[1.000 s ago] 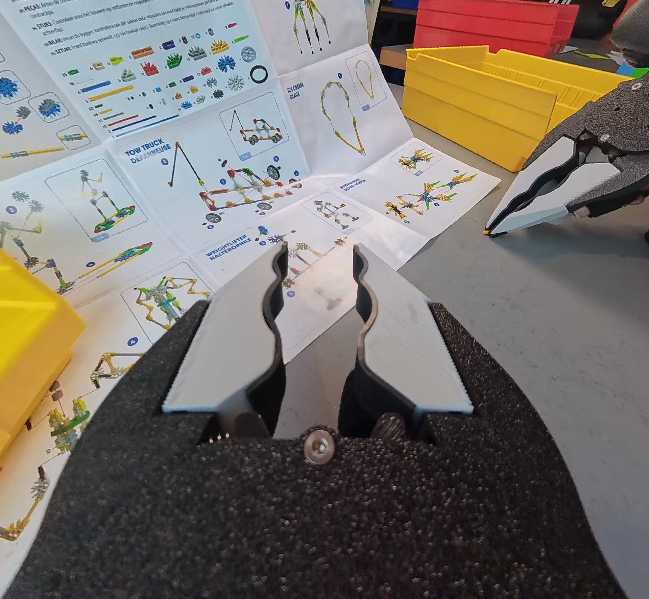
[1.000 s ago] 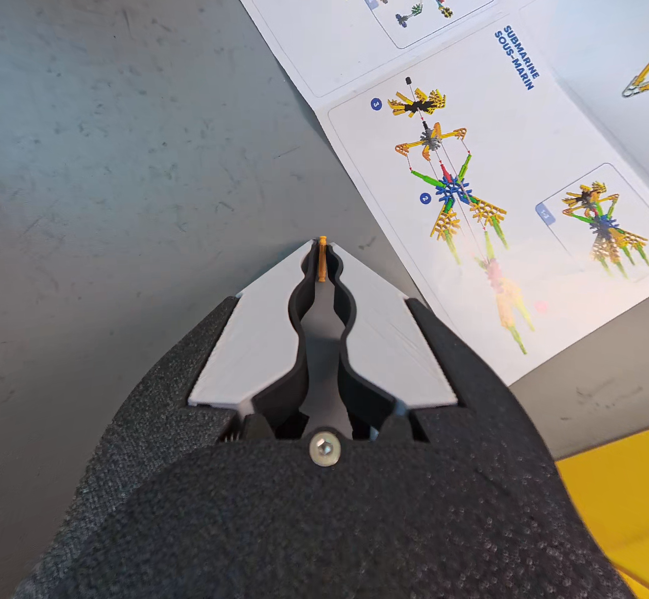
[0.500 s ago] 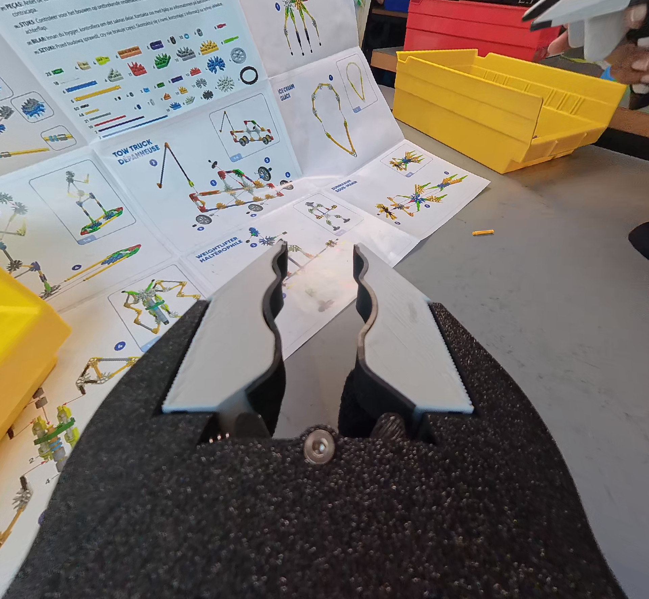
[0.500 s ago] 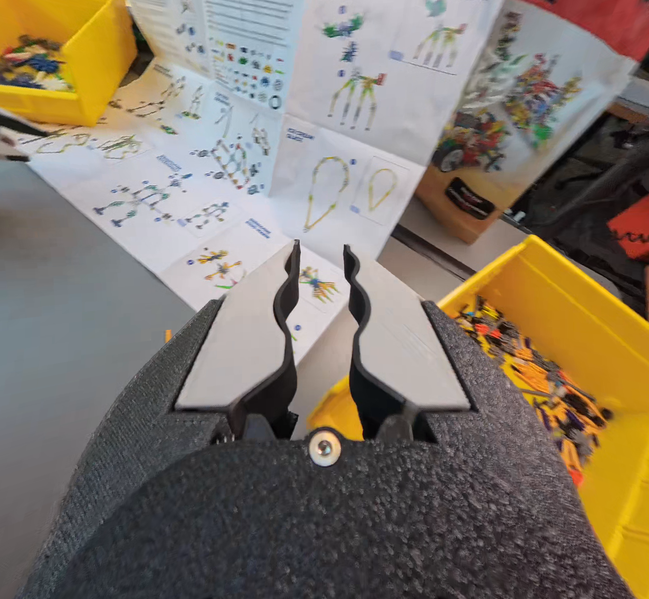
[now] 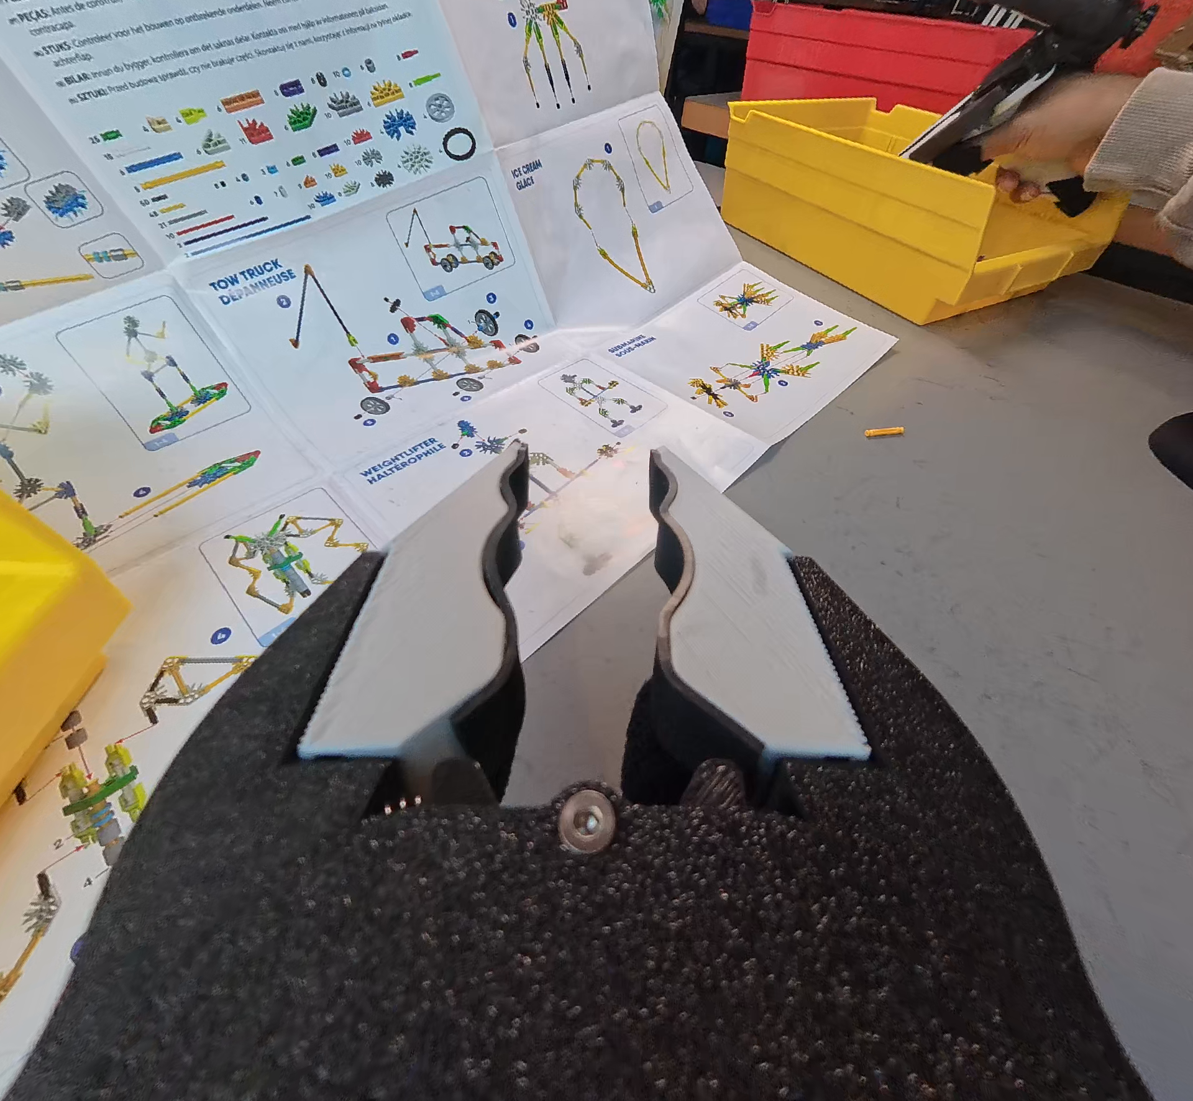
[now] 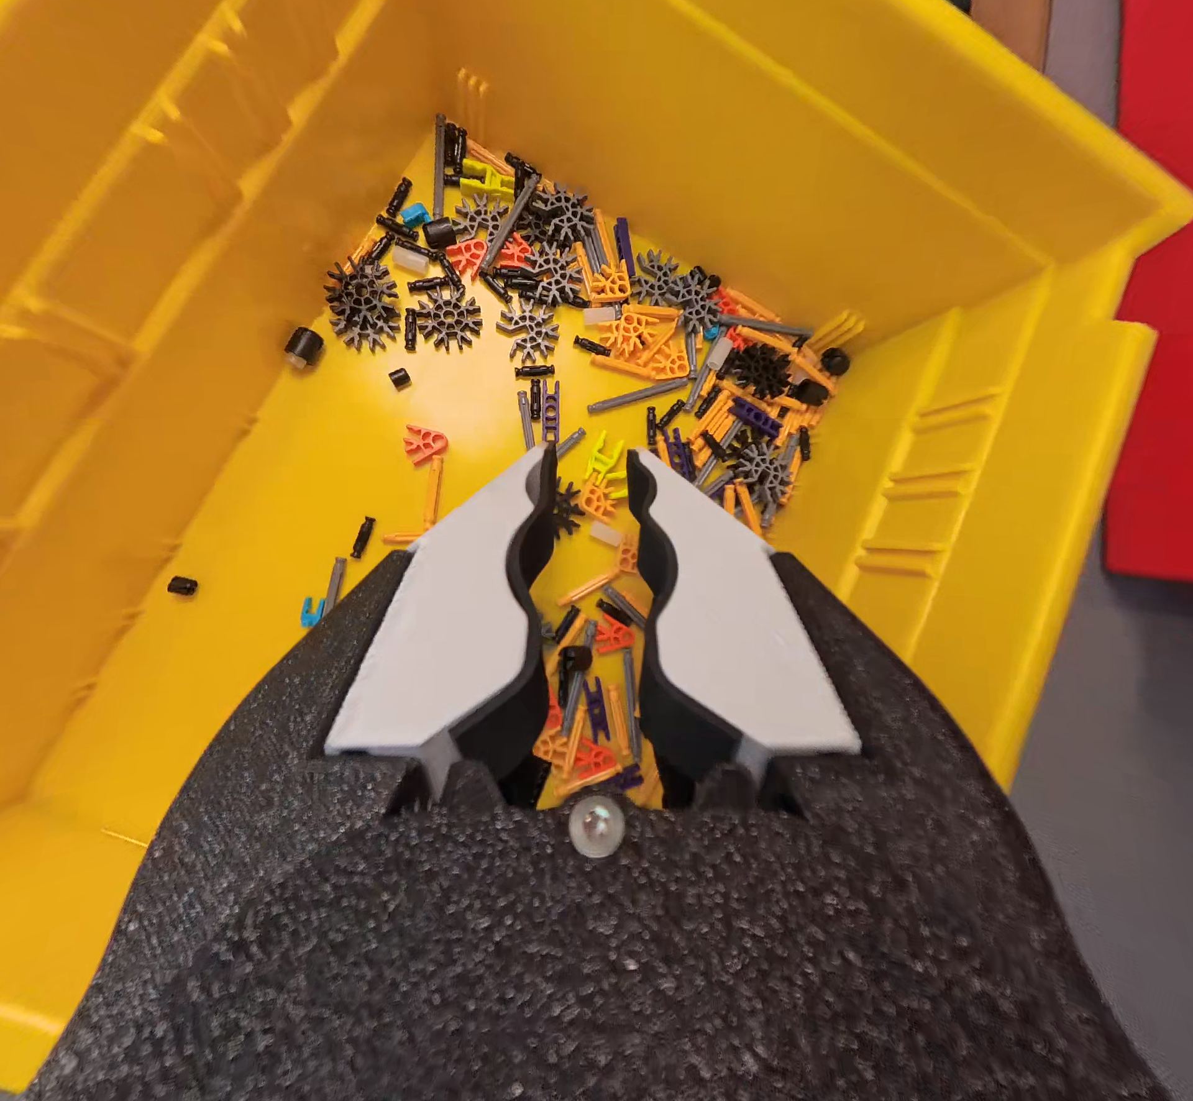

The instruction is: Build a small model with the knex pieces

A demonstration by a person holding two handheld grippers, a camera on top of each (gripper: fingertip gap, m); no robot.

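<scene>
The left gripper [image 5: 587,463] hovers low over the near edge of the big folded instruction sheet [image 5: 336,321], its fingers spread apart and holding nothing, just as half a second ago. The change is on the other side: one second ago the right gripper [image 6: 587,457] was pinching a small orange rod against the grey table [image 5: 968,553], and now that orange rod [image 5: 883,432] lies alone on the table, just beside the right corner of the sheet. The right gripper has left it and moved to the far right, where it points down into the yellow bin [image 6: 710,121]. Its fingers are released, with an empty gap between them. Under them lies a heap of small construction pieces [image 6: 581,321]: grey and black star connectors, orange rods, some purple and red parts. Whether the tips touch any piece, I cannot tell. Behind the yellow bin stands a red bin [image 5: 858,56].
</scene>
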